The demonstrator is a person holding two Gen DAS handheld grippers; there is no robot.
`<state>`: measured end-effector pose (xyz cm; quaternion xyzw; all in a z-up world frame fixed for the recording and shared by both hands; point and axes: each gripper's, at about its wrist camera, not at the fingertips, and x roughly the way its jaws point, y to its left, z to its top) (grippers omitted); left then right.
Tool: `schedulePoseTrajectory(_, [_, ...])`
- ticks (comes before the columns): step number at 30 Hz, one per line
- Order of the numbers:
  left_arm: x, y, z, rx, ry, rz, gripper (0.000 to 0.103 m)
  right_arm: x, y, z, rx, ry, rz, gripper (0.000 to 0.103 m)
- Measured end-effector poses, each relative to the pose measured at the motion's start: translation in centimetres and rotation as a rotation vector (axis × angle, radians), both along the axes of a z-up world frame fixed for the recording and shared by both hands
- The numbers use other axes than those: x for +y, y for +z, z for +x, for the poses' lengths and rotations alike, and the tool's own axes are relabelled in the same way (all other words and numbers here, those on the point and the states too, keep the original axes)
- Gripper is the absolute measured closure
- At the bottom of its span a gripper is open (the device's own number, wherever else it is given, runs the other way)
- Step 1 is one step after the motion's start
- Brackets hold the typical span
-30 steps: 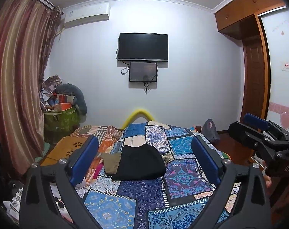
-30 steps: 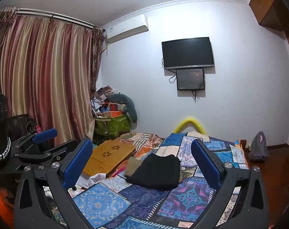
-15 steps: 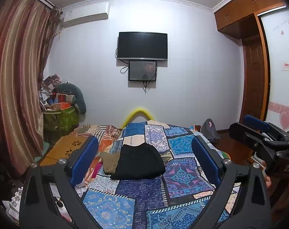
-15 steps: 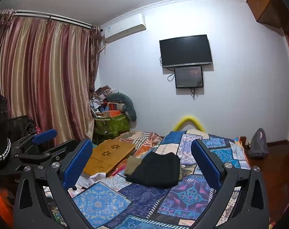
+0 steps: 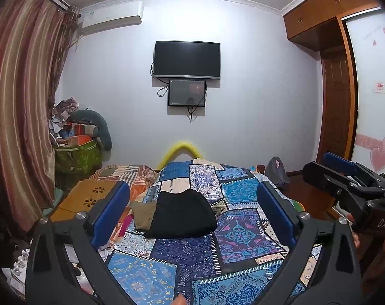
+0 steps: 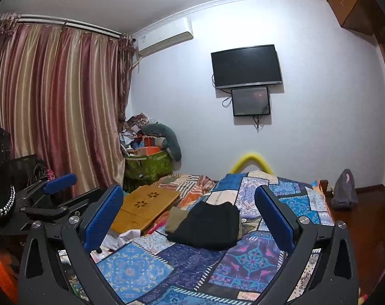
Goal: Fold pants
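Observation:
Folded black pants [image 5: 183, 214] lie in a compact bundle on the patchwork bedspread [image 5: 192, 261], partly on top of a folded olive-brown garment [image 5: 143, 213]. The black pants [image 6: 207, 226] and the olive-brown garment [image 6: 173, 219] also show in the right wrist view. My left gripper [image 5: 192, 211] is open and empty, held back above the near end of the bed. My right gripper [image 6: 190, 213] is open and empty too, likewise well short of the pants. The right gripper also shows at the right edge of the left wrist view [image 5: 345, 178].
A wooden lap tray [image 6: 144, 211] lies on the bed's left side beside loose clothes [image 6: 121, 239]. A green bin [image 6: 148, 169] piled with clutter stands by the curtain. A TV [image 5: 187, 59] hangs on the far wall. A grey bag [image 6: 345, 189] sits on the floor right.
Both views have tilted slightly upward and drawn back a touch. The pants lie unmoved and both grippers stay open.

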<state>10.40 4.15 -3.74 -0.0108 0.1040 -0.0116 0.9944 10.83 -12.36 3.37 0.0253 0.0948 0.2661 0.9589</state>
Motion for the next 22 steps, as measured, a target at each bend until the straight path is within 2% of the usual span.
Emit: schedulePoseTrajectory(22, [0.42, -0.36, 0.44, 0.018, -0.004, -0.017, 0.000, 0.32, -0.08, -0.20, 0.010, -0.006, -0.009, 0.000])
